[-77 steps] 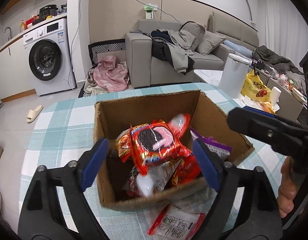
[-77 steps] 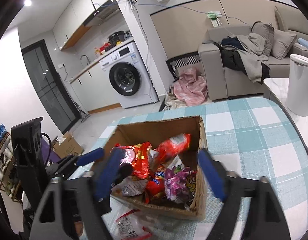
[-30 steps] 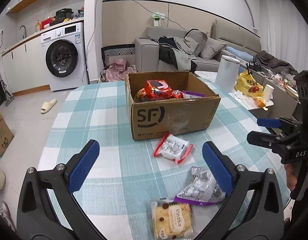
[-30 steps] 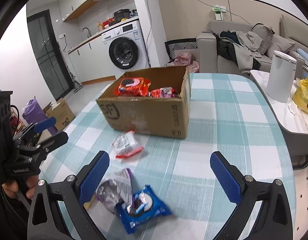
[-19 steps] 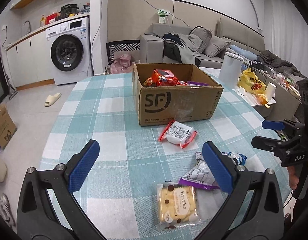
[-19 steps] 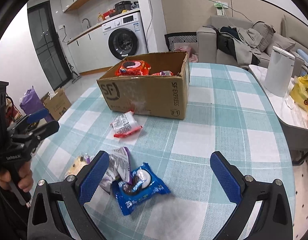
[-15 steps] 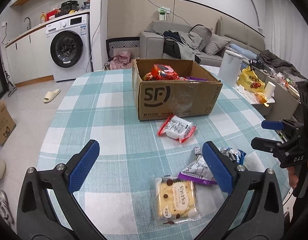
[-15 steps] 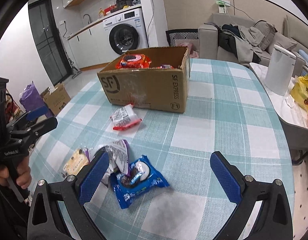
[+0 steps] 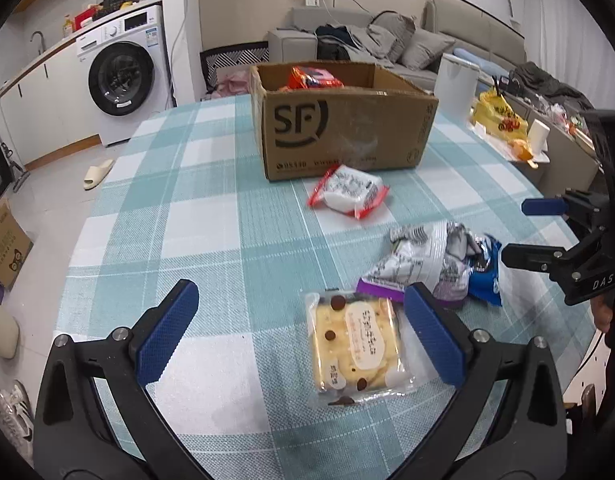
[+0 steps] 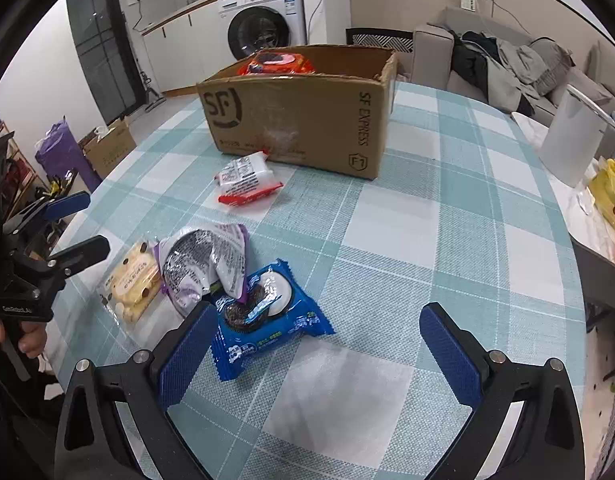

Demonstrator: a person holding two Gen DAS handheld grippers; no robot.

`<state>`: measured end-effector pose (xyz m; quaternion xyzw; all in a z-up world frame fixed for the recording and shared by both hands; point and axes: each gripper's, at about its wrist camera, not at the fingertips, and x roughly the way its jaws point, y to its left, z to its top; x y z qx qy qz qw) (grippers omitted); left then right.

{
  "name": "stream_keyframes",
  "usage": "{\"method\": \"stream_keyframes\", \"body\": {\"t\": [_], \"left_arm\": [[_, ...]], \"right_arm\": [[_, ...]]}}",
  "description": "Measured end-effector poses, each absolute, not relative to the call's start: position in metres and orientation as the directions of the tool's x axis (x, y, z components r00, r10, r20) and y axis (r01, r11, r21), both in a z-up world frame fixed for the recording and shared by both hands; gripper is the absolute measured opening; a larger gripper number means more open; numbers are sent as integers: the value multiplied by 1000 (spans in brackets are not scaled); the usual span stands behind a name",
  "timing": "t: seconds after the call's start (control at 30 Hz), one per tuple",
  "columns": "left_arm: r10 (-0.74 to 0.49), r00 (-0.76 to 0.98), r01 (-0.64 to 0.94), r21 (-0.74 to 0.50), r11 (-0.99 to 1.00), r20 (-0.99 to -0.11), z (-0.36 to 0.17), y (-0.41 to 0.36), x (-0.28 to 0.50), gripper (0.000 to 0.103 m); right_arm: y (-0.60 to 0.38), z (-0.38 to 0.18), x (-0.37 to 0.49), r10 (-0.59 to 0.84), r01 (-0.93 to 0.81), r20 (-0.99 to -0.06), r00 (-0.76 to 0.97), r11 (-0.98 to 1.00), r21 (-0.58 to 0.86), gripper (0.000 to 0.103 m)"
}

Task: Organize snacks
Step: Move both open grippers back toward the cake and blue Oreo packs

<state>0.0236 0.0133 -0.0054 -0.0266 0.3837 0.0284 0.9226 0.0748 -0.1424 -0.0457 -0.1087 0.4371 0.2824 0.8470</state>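
A brown cardboard box (image 9: 347,124) (image 10: 299,120) stands on the checked table with red snack packs (image 9: 311,76) (image 10: 273,62) inside. Loose on the cloth lie a red-and-white pack (image 9: 347,192) (image 10: 245,182), a crumpled purple-and-silver bag (image 9: 423,264) (image 10: 205,262), a blue cookie pack (image 9: 485,268) (image 10: 263,318) and a clear pack of yellow biscuits (image 9: 357,346) (image 10: 133,280). My left gripper (image 9: 299,334) is open, low over the near table, with the biscuit pack just inside its right finger. My right gripper (image 10: 319,354) is open near the blue pack, holding nothing.
The teal checked table (image 9: 211,216) (image 10: 427,220) has a rounded edge at right. A white bin (image 9: 453,84) (image 10: 571,140) and a yellow bag (image 9: 499,116) stand on a side surface beyond it. A washing machine (image 9: 123,80), a sofa (image 9: 367,48) and floor boxes (image 10: 109,146) lie further off.
Both grippers have pulled back from over the box toward the near table edge and dropped lower. The loose packs now lie close in front of them. Both remain open.
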Motion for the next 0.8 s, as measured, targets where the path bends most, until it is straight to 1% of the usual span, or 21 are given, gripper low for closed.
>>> {"method": "stream_keyframes", "body": {"t": [0.17,0.5,0.67,0.8], "left_arm": [[9,679,-36,-20,999,-734,-16,5,27,102],[11,631,-15,1,1000,-776,-36,-7,35,102],[31,587,-14,29,999,-809,-48,-8,41,102],[44,557,-12,46,999,-830,-57,-7,45,102]], "right_arm": [[-136,-54,72,377,-602,-820,432,797,50,102],[-123,-65,69,393,-645,-838,378,761,66,102],[-117,-76,72,369,-636,-853,370,770,58,102],[-119,-77,79,379,-614,-845,376,786,79,102]]}}
